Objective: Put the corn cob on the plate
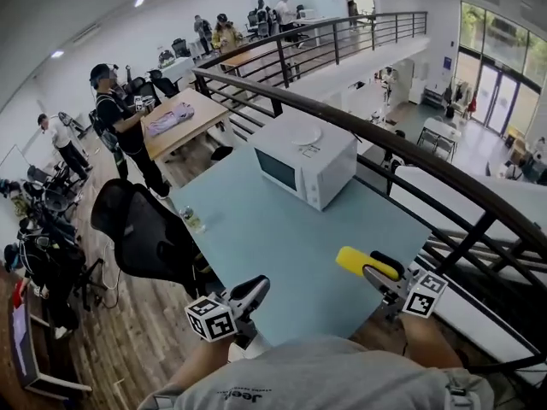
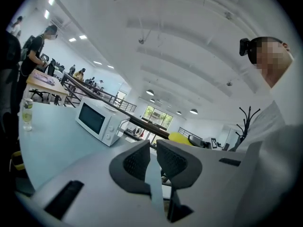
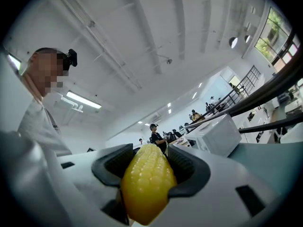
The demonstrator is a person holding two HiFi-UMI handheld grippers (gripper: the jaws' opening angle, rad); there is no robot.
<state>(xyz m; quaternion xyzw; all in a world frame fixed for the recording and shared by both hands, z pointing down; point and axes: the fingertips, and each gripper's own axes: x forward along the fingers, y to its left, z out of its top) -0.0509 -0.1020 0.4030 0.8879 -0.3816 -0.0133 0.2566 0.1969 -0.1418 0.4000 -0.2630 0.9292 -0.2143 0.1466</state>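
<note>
Table: pale blue and mostly bare. Both grippers hang at its near edge, in the air and touching nothing on it.

Microwave: white, at 12 o'clock on the table. It carries what looks like a white plate on its top, well apart from the corn.

Risk: the plate sits high, so the cob has to be lifted up and over. A low approach would probably knock the microwave edge or push the plate toward the railing side. The plate rests loose on a smooth top and would likely slide if nudged.

Chair: black, at 9 o'clock off the table, out of the way. Bottle: at the table's 9 o'clock edge, not in the likely path.

Corn cob: yellow, in the air at 4 o'clock in the head view. It lies lengthwise along the jaws with its tip sticking out past them.

Risk: the cob is round and looks smooth, and it is gripped on its sides only. It may roll or slip out if tilted nose-down, and it may roll off the plate if let go too high.

Right gripper: jaws part spread, pinching the cob on both sides.

Left gripper: at 7 o'clock, jaws nearly together with a thin gap, nothing between them, idle.
</note>
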